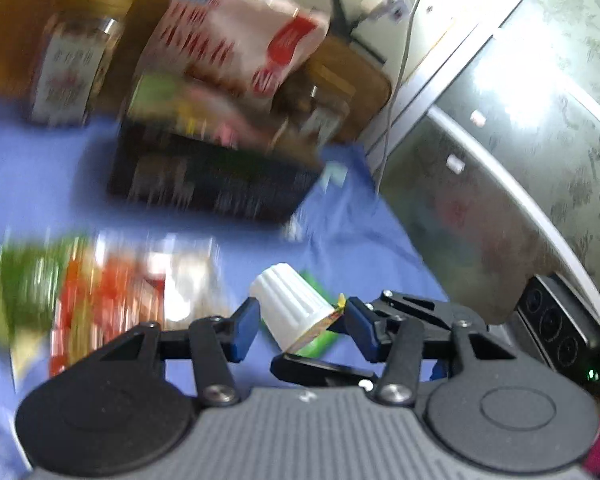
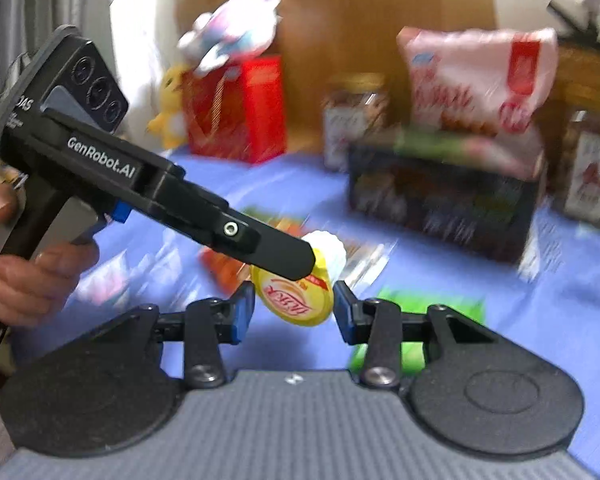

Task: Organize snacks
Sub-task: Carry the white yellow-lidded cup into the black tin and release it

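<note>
blue cloth surface (image 2: 560, 312), black basket (image 2: 444, 208), jars (image 2: 352, 120), red box (image 2: 240, 108), green pkt (image 2: 432, 304)

Cup (image 2: 300, 280) before basket (image 2: 440, 208) (bag (image 2: 476, 80) atop).

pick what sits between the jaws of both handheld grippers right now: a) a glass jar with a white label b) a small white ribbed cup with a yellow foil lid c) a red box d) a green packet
b: the small white ribbed cup, its yellow foil lid facing the right wrist camera, lies between the jaws of both the left gripper and the right gripper.
</note>
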